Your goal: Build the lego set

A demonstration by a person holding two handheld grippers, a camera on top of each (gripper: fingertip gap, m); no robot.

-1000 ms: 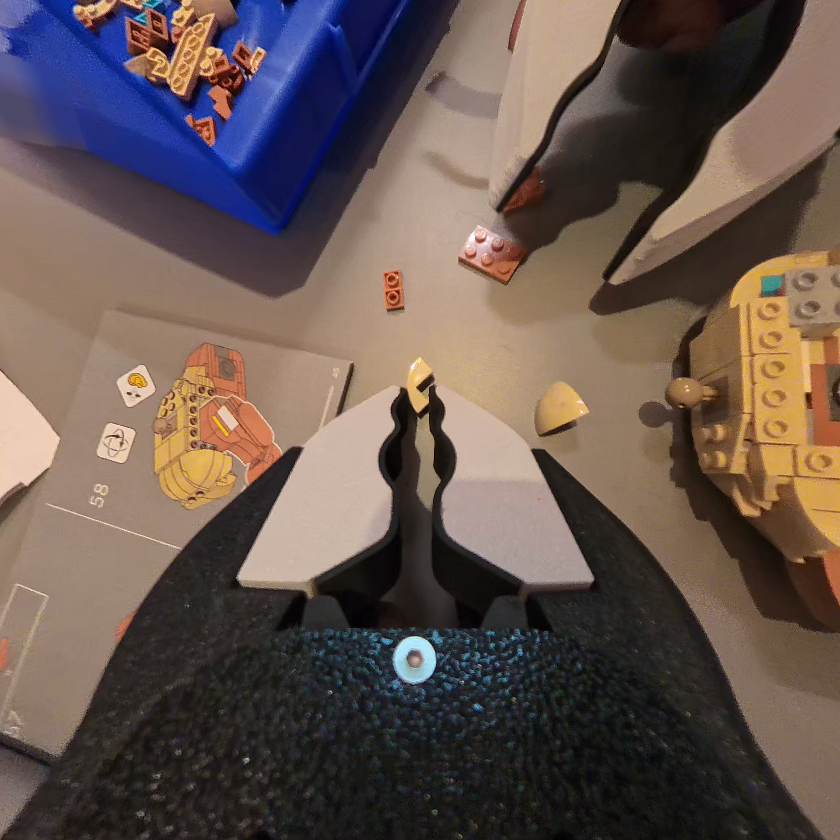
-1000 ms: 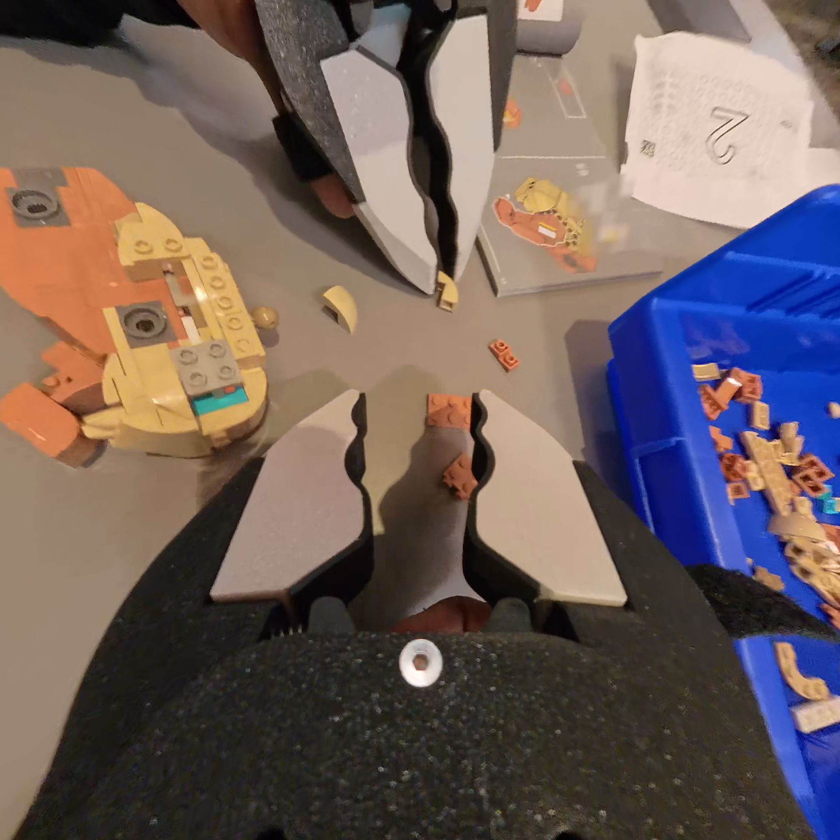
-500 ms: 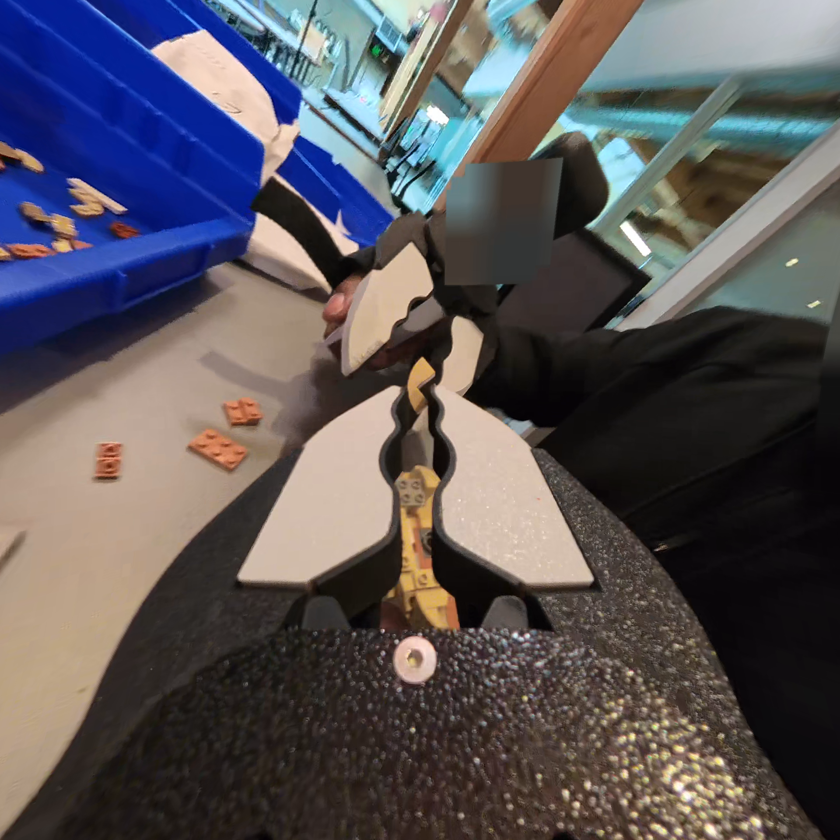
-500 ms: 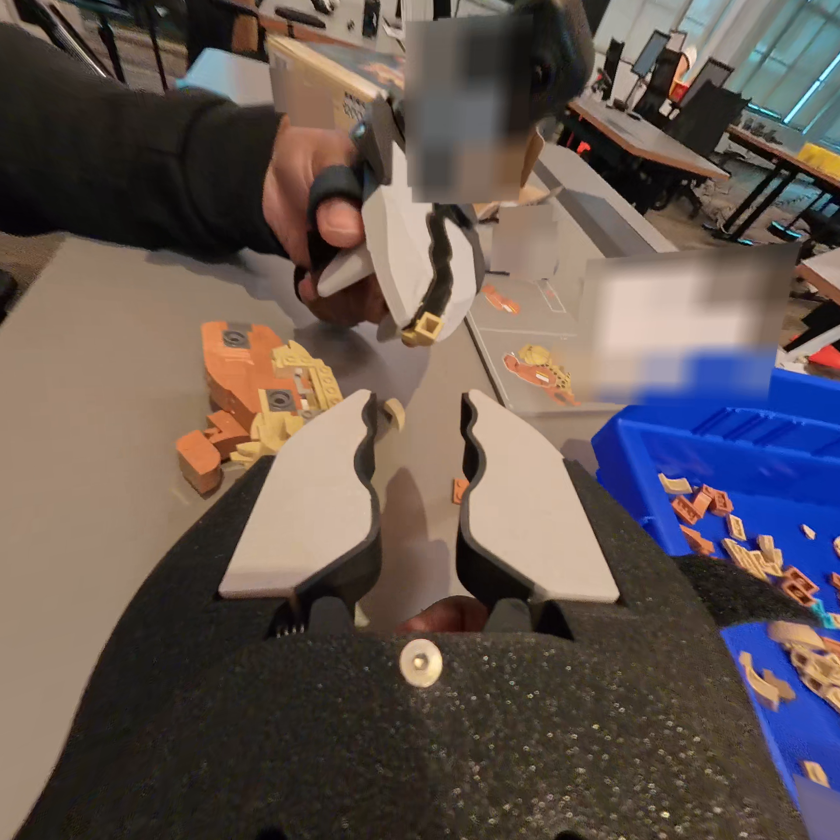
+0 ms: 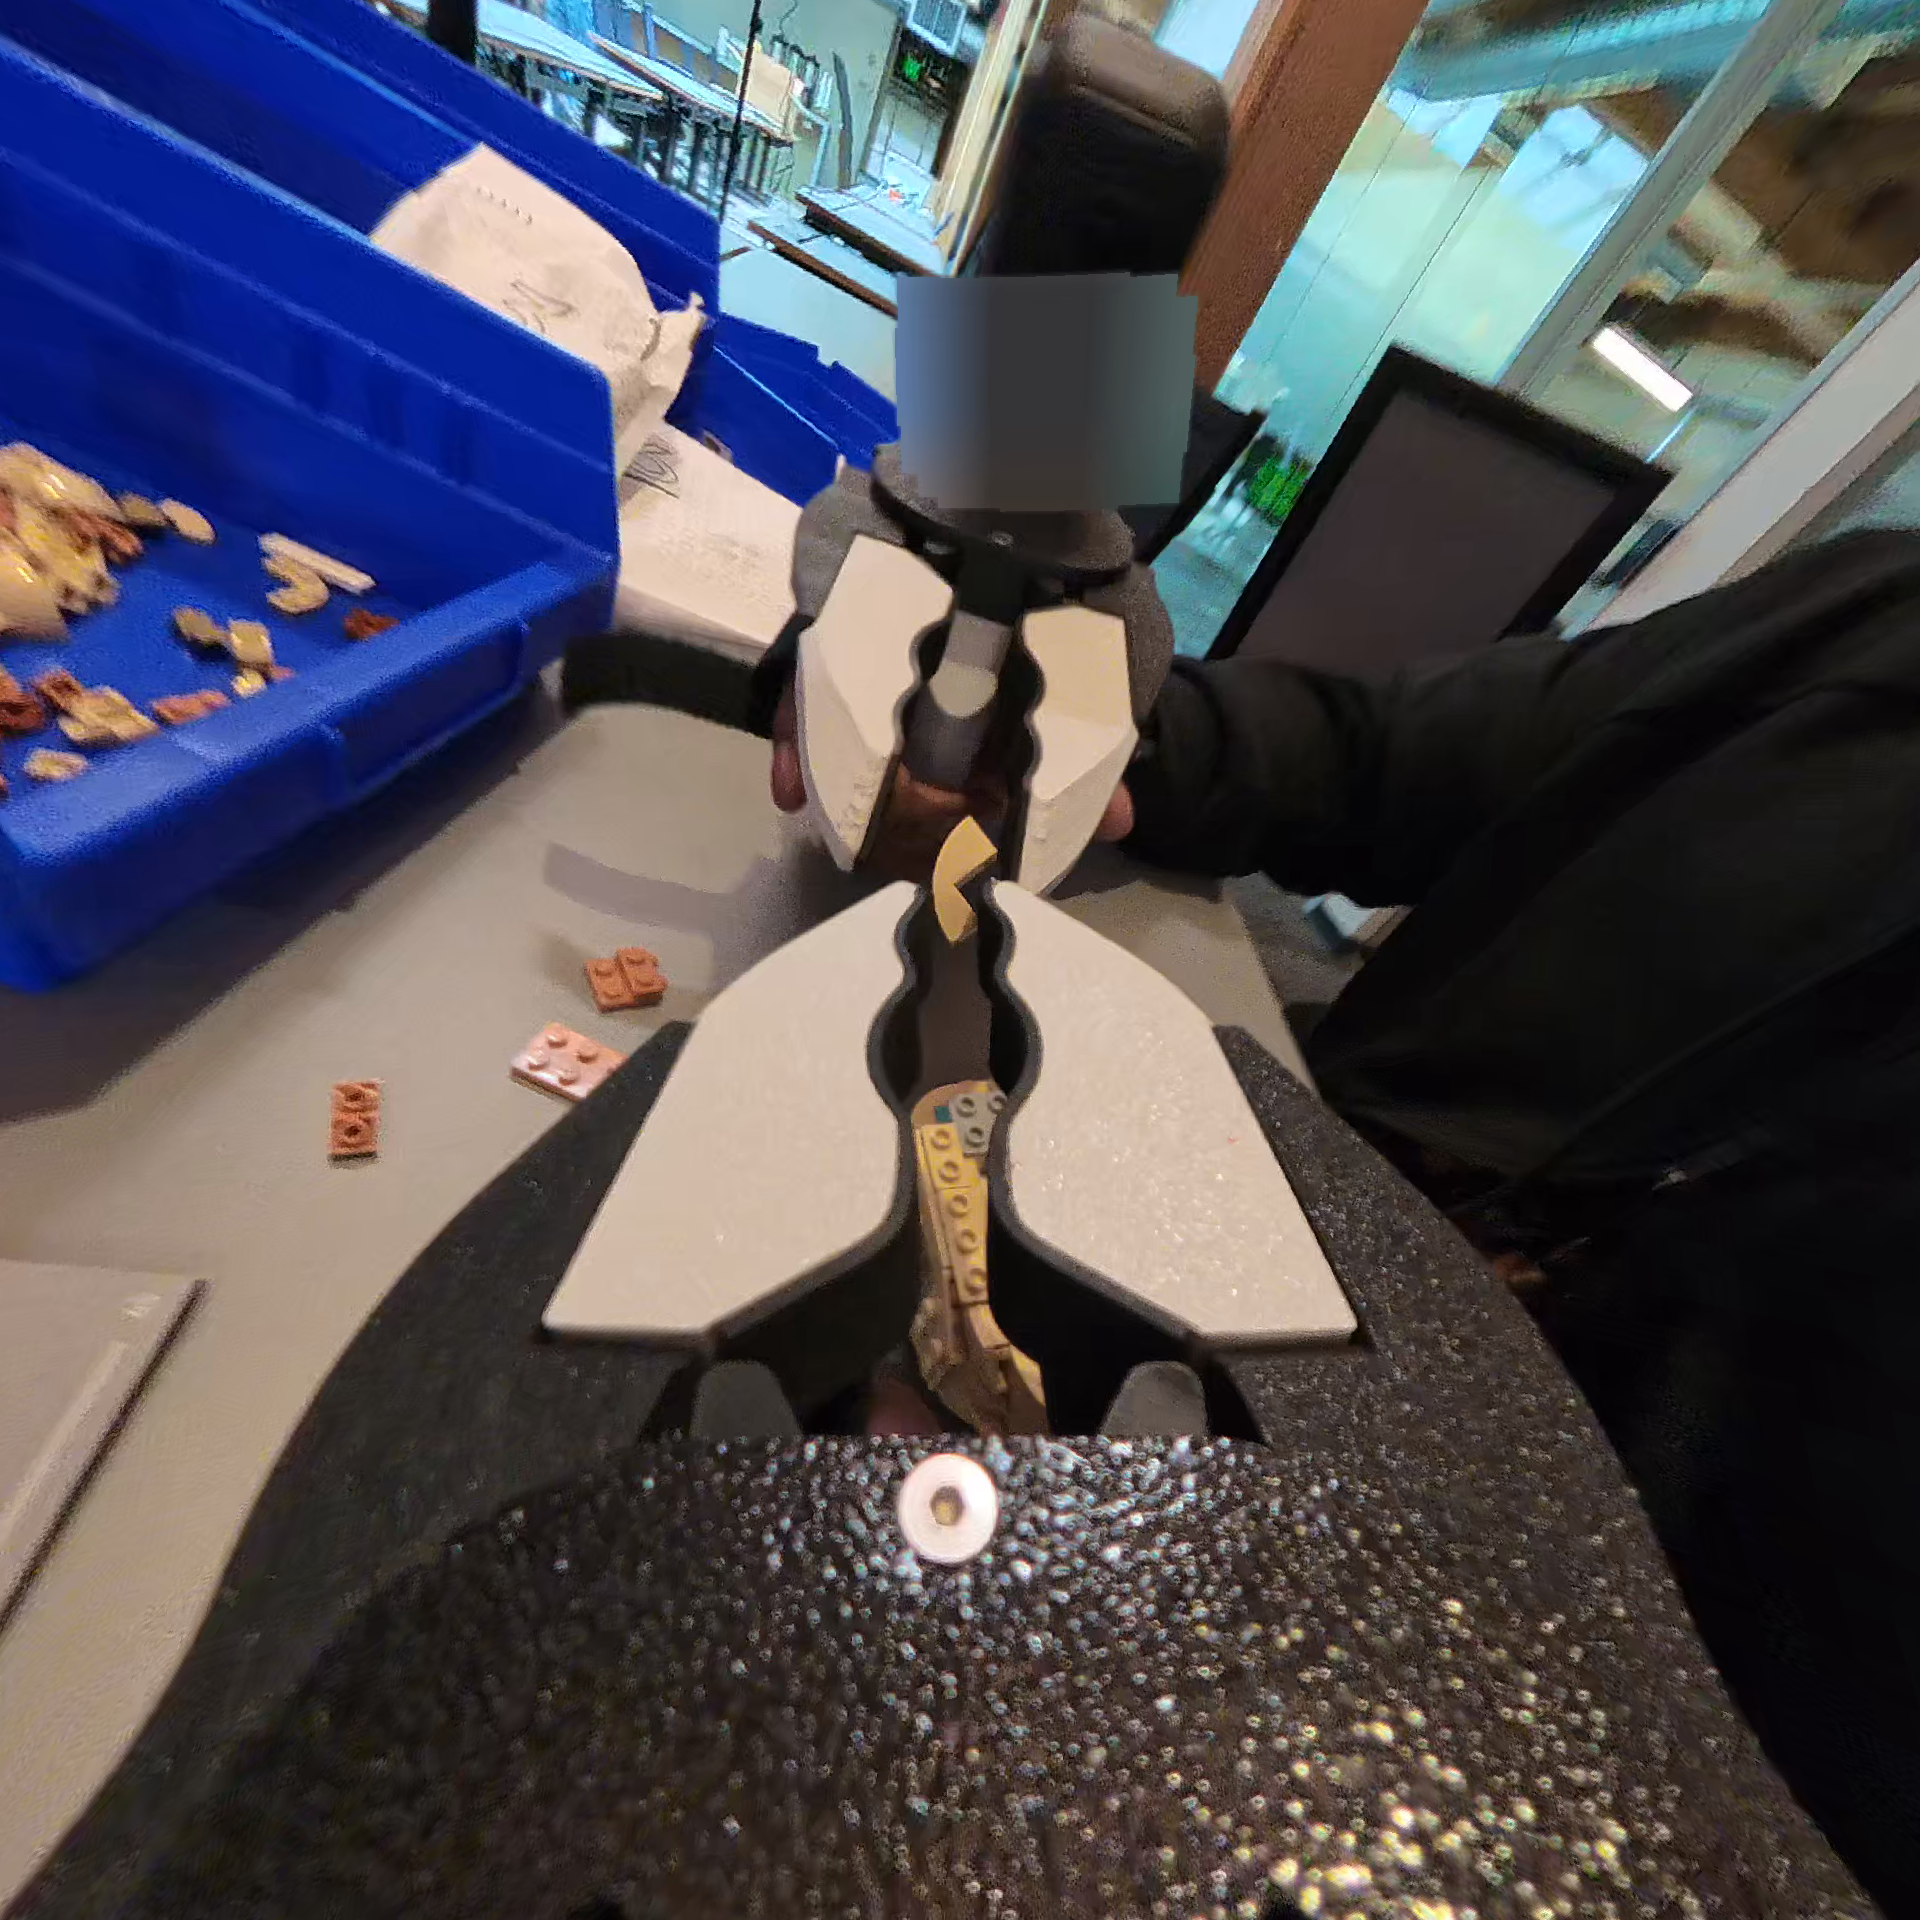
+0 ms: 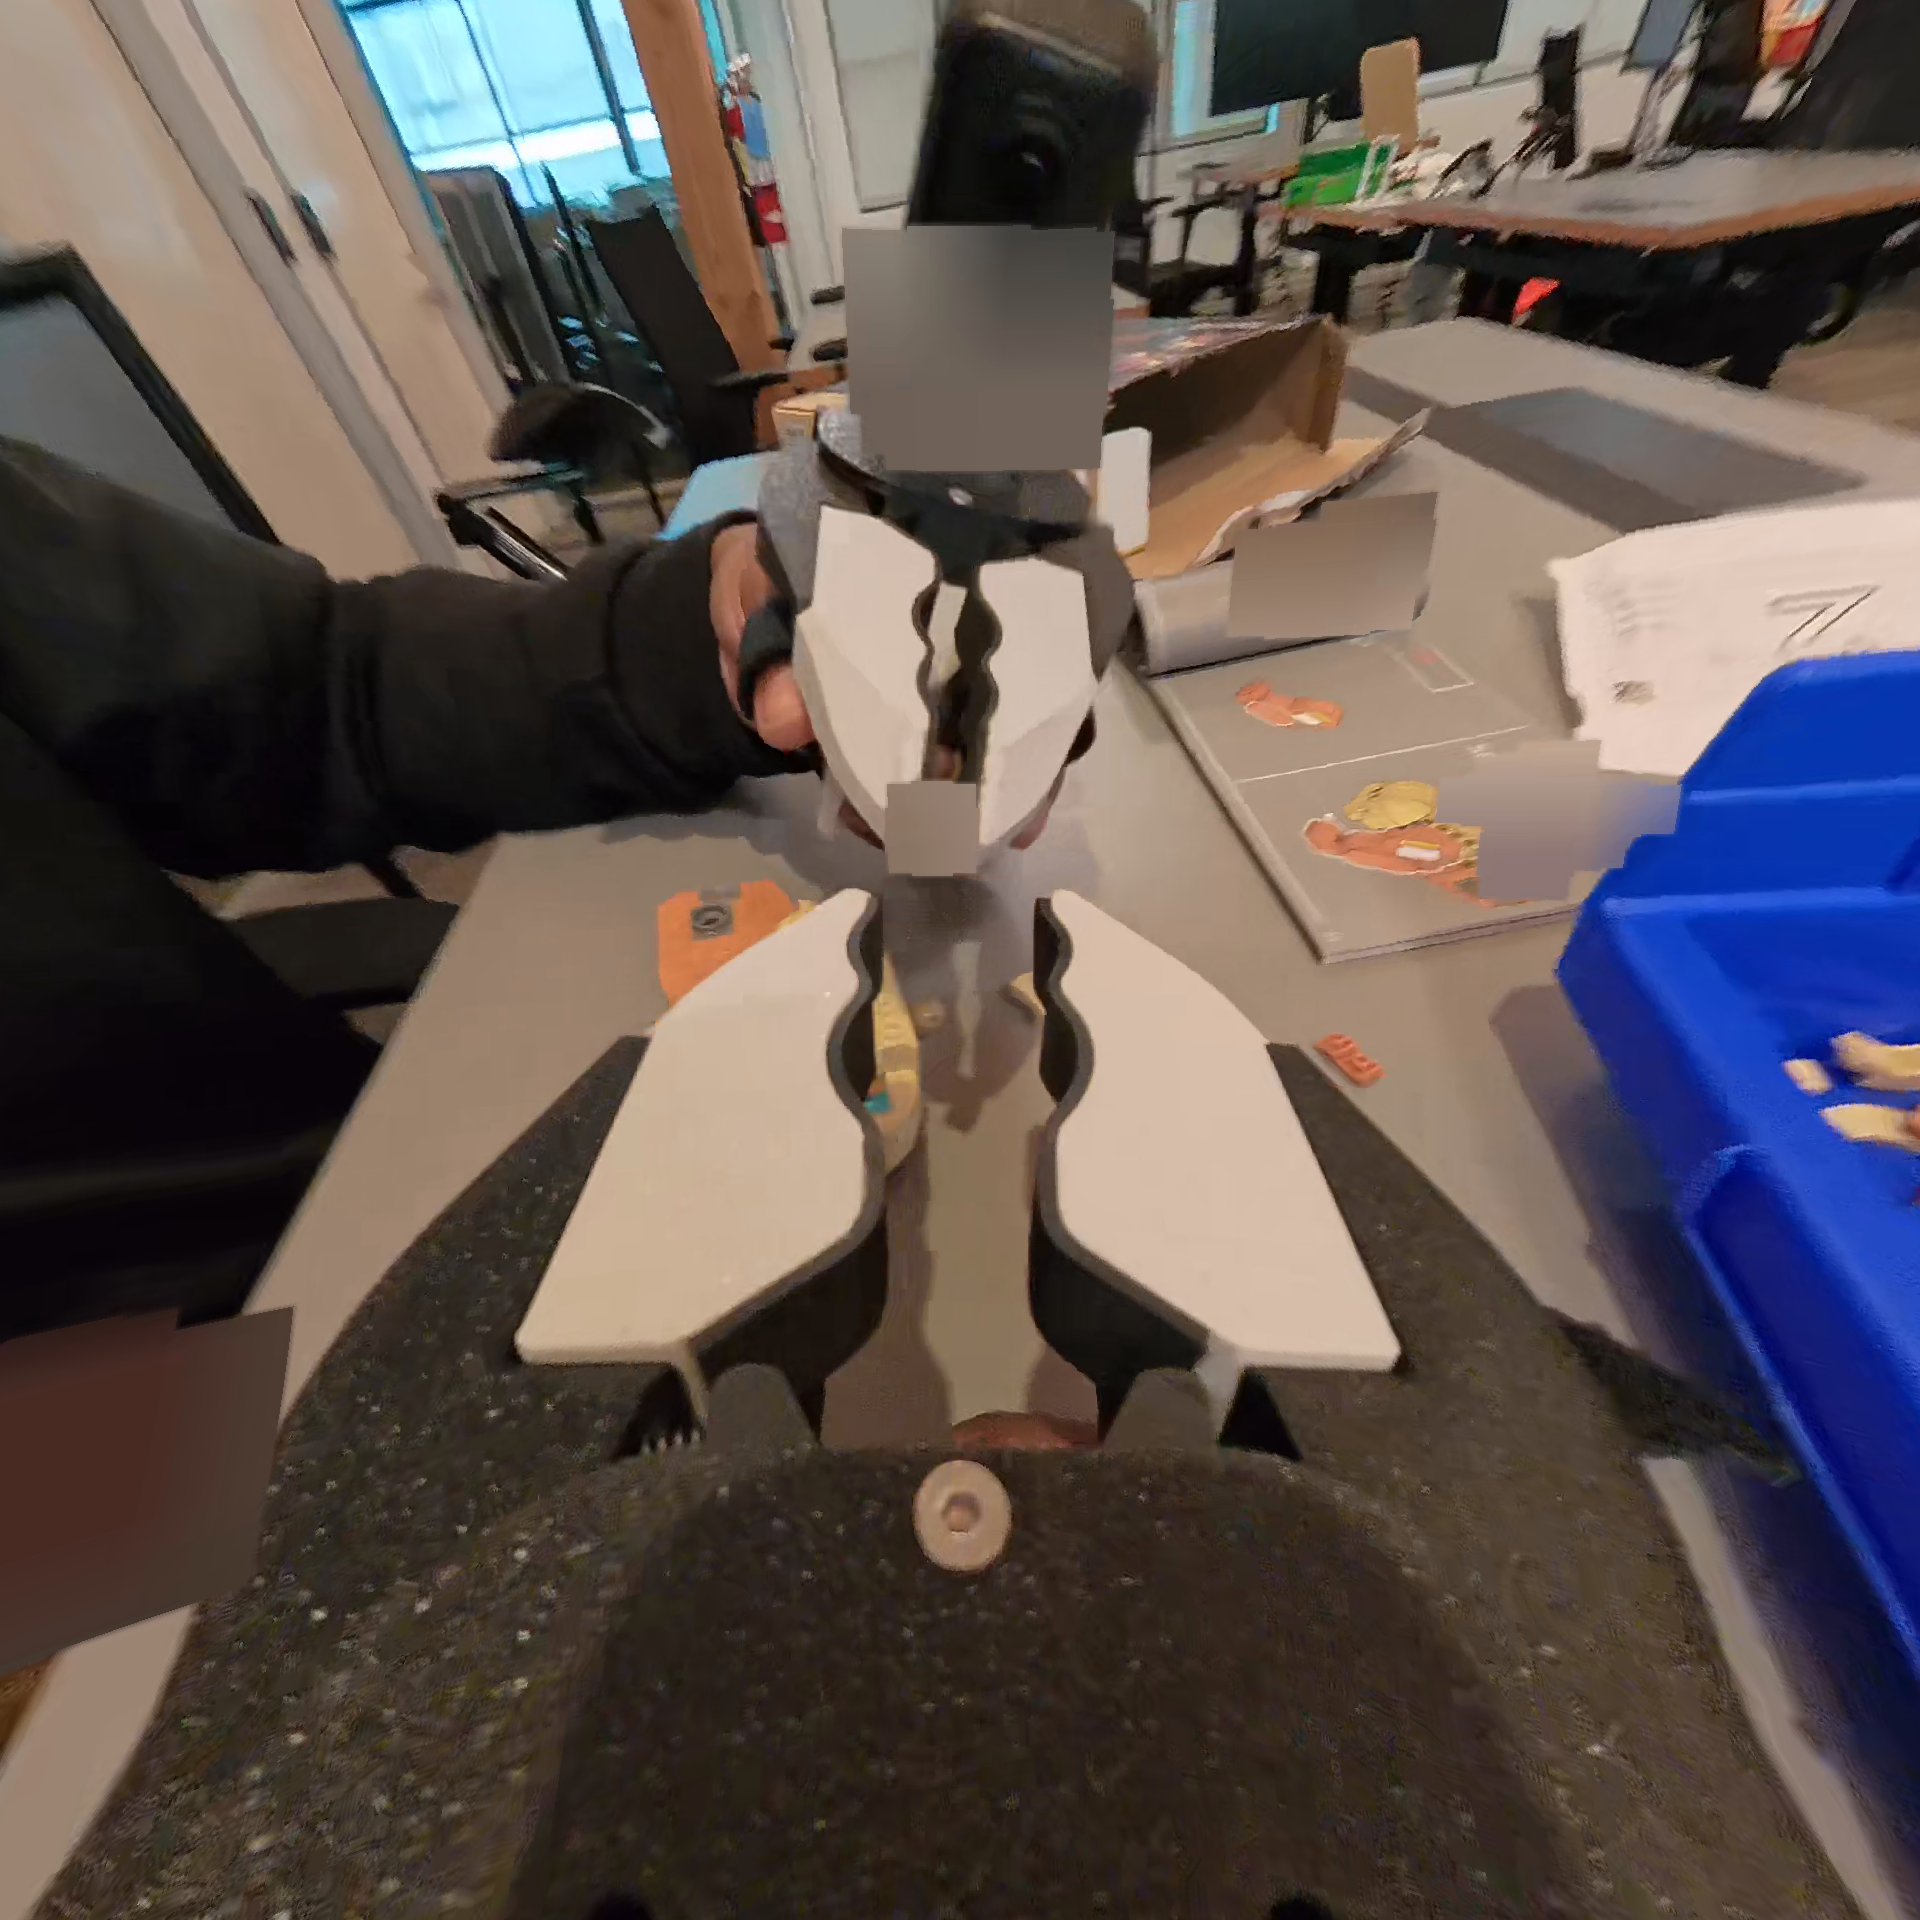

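Item: tan curved piece [image 5: 958,881], frame centre, pinched in my left hand-held gripper [image 5: 951,902]. Light, stiff, slick; grip its flat sides. Right hand-held gripper [image 6: 954,909]: wide, empty.

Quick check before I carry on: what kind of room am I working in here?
Probably a shared office or lab workspace, not a home. Long desks with office chairs fill the background, a glass partition runs along one side, and your grey table holds blue parts bins of bricks.
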